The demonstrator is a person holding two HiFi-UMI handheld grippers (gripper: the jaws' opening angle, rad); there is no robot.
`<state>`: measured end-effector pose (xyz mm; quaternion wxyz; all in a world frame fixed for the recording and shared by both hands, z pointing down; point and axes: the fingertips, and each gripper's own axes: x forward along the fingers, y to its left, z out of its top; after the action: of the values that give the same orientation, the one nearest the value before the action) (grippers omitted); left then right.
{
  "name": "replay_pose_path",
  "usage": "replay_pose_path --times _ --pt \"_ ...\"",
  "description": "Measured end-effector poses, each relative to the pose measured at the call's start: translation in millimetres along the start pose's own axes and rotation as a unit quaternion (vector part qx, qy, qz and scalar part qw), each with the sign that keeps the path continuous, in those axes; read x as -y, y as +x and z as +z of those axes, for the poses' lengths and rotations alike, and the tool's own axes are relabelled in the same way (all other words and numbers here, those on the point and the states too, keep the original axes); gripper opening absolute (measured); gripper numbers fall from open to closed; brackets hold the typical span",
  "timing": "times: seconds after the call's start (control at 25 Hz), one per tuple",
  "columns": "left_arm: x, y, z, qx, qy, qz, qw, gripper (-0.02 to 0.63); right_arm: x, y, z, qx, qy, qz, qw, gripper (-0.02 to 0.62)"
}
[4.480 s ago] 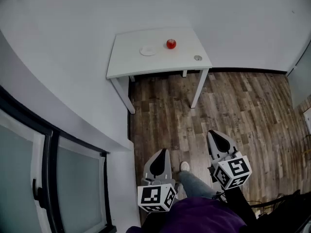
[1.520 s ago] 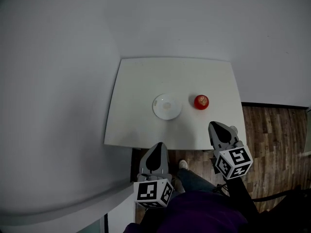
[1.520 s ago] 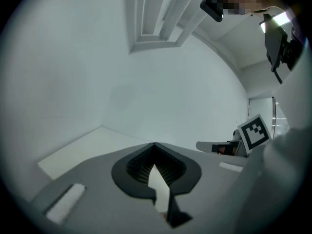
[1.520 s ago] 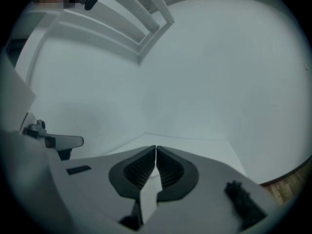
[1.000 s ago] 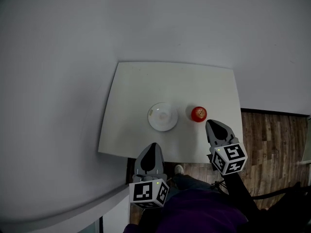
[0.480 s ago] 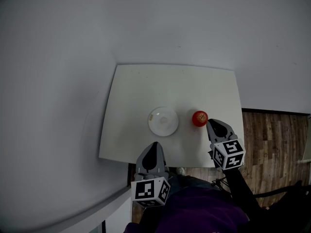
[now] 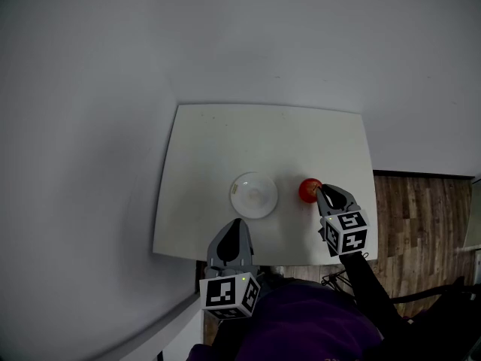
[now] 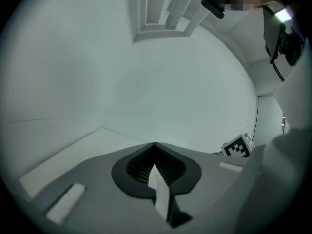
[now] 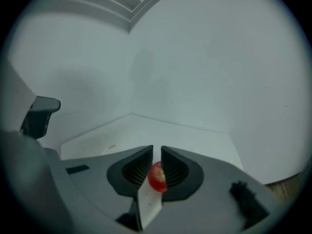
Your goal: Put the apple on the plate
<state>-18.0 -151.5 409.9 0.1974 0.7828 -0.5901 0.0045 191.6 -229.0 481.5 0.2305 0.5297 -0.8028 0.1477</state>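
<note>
Room: white bench (image 7: 225, 141) against a grey wall, wood floor (image 7: 421, 216) at its 3 o'clock | apple (image 7: 307, 189): small, round, red, on the bench at 3 o'clock of the white plate (image 7: 253, 195) | my right claw (image 7: 322, 192): narrowly parted, tips at the apple | my left claw (image 7: 234, 226): closed, empty.

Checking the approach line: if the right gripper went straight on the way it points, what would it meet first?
The apple. It lies straight ahead of the right gripper, apparently very close, though the exact gap is unclear.
</note>
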Motion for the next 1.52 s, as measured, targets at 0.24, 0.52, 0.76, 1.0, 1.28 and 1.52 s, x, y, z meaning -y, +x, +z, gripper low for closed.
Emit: replay_pose_path --times 0.24,0.52,0.76,1.0,1.28,1.52 --pt "-13 2 -1 -0.006 -0.004 0.008 0.9999 0.008 7 16 -11 -0.023 0.003 -0.010 1.000 0.061" --pt "-24 1 -3 -0.013 -0.007 0.019 0.9997 0.008 14 30 -25 -0.042 0.004 -0.020 0.999 0.064" --pt "-29 4 -4 -0.016 -0.007 0.023 0.9996 0.008 16 40 -32 -0.058 0.002 -0.020 0.998 0.064" --pt "-30 4 -6 -0.019 -0.001 0.017 0.9997 0.008 15 45 -42 -0.072 -0.002 -0.020 0.997 0.064" --pt "-39 3 -5 -0.021 -0.003 0.033 0.9992 0.008 18 54 -48 -0.086 -0.005 -0.026 0.996 0.064" --pt "-41 5 -5 -0.024 0.001 0.026 0.9994 0.008 20 57 -51 -0.095 -0.004 -0.031 0.995 0.064"
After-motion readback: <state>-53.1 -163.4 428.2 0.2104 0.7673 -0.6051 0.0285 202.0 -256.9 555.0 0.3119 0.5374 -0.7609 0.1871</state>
